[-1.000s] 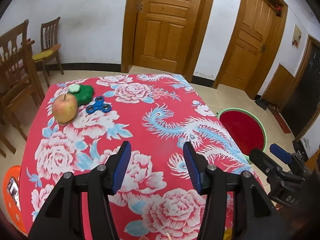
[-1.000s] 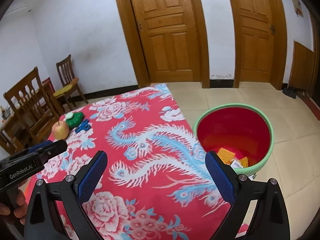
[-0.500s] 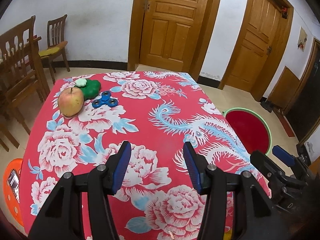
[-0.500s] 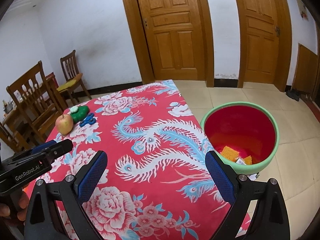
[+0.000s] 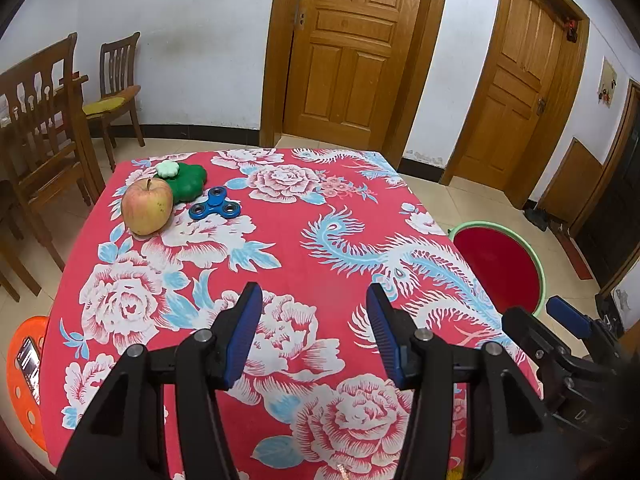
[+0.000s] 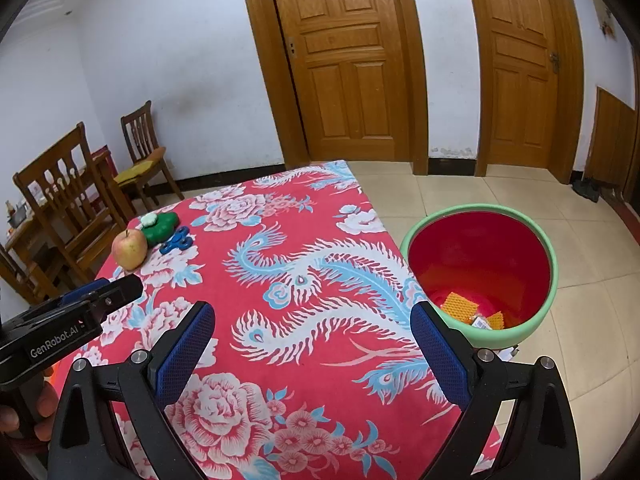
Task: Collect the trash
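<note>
A red bin with a green rim (image 6: 484,256) stands on the floor right of the table; orange and white trash pieces (image 6: 460,306) lie at its bottom. It also shows in the left wrist view (image 5: 500,264). My left gripper (image 5: 314,320) is open and empty above the near part of the red flowered tablecloth (image 5: 280,248). My right gripper (image 6: 312,340) is open wide and empty above the table's near right edge, beside the bin. An apple (image 5: 147,206), a green toy (image 5: 186,178) and a blue fidget spinner (image 5: 215,208) sit at the far left of the table.
Wooden chairs (image 5: 36,128) stand left of the table. An orange stool with a phone on it (image 5: 24,364) is at the lower left. Two wooden doors (image 5: 348,52) are in the far wall. Tiled floor (image 6: 592,312) surrounds the bin.
Both grippers have pulled back and risen slightly, so the table and bin sit a little lower and farther in view. Both stay open and empty.
</note>
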